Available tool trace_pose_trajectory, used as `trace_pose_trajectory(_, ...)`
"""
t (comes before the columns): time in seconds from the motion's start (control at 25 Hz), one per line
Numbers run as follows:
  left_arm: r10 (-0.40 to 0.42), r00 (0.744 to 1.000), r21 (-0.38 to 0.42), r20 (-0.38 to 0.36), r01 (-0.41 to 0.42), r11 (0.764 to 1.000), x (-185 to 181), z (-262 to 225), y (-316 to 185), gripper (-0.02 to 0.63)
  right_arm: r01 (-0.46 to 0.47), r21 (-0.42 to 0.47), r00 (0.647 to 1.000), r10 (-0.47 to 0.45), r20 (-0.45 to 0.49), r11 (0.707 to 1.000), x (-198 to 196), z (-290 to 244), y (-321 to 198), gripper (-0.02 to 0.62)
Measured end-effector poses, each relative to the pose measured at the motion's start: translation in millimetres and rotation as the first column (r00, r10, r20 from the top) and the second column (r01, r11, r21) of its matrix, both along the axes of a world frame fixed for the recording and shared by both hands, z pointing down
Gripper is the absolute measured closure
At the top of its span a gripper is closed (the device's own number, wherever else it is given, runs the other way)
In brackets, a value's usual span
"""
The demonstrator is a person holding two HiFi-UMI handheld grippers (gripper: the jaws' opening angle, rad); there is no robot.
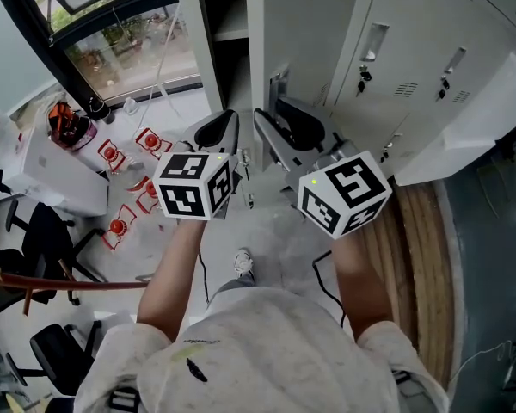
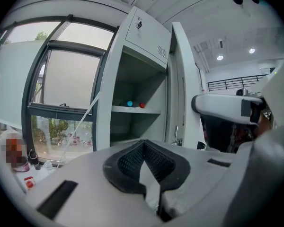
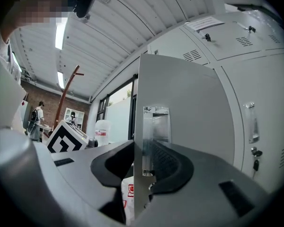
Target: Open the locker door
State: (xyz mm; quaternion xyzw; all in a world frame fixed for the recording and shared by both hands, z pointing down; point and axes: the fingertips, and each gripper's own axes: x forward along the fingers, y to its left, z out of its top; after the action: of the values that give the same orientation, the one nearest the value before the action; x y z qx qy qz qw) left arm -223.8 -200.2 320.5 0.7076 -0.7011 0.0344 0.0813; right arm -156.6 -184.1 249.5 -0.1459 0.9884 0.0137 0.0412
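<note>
The grey locker door point(image 1: 299, 33) stands swung open, and the compartment point(image 1: 228, 24) left of it shows a shelf. In the right gripper view the door's point(image 3: 184, 112) free edge, with its metal handle plate point(image 3: 155, 126), runs between the jaws of my right gripper point(image 3: 142, 157). The jaws stand on either side of the edge, with a gap at the left pad. From the head view my right gripper point(image 1: 279, 129) is at that edge. My left gripper point(image 1: 217, 130) hovers before the open compartment point(image 2: 137, 93). Its point(image 2: 143, 148) pads meet on nothing.
Shut lockers point(image 1: 430, 50) with handles and keys fill the bank to the right. A small blue ball point(image 2: 129, 103) and a red one point(image 2: 142, 105) lie on the shelf. A window point(image 1: 129, 41) is at left, with office chairs point(image 1: 43, 222) and red-white items point(image 1: 125, 170) on the floor.
</note>
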Motion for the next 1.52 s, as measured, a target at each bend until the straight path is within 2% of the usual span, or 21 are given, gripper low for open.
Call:
trace_pose_trajectory(0.68, 0.089, 0.996, 0.004, 0.026, -0.089, 0.996, 86, -5, 4, 0.601, -0.014, -0.024, 1.000, 0.015, 0.024, 1.000, 78, 0, 7, 0.468)
trace_pose_trajectory(1.08, 0.124, 0.992, 0.010, 0.020, -0.125, 0.992, 122, -6, -2, 0.601, -0.029, -0.053, 0.997, 0.032, 0.071, 0.998, 120, -1, 0, 0.459)
trace_pose_trajectory(1.52, 0.227, 0.974, 0.019, 0.018, -0.227, 0.974, 167, -10, -24, 0.601, -0.118, -0.031, 0.991, 0.120, 0.061, 0.993, 162, -2, -11, 0.478)
